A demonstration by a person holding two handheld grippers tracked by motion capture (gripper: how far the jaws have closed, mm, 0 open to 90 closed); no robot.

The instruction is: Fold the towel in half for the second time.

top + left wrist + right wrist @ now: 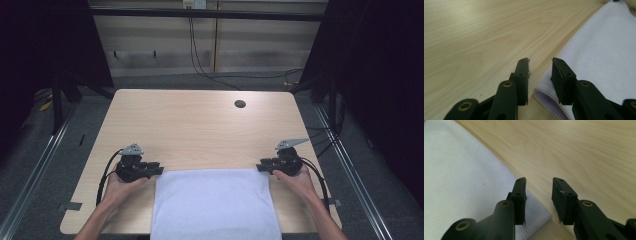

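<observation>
A white cloth (215, 202) lies flat on the wooden table (200, 125) at the near edge, hanging over the front. My left gripper (156, 168) rests on the table at the cloth's far left corner, jaws open. In the left gripper view the cloth's hemmed corner (544, 97) sits just under the gap between the fingers (522, 75). My right gripper (262, 166) rests at the far right corner, also open. In the right gripper view the cloth corner (537, 216) lies below the left finger (520, 195), with bare wood between the jaws.
A round cable hole (240, 104) is in the table's far right part. Black cables (200, 65) run on the floor behind the table. Metal rails (45, 155) flank both sides. The far half of the tabletop is bare wood.
</observation>
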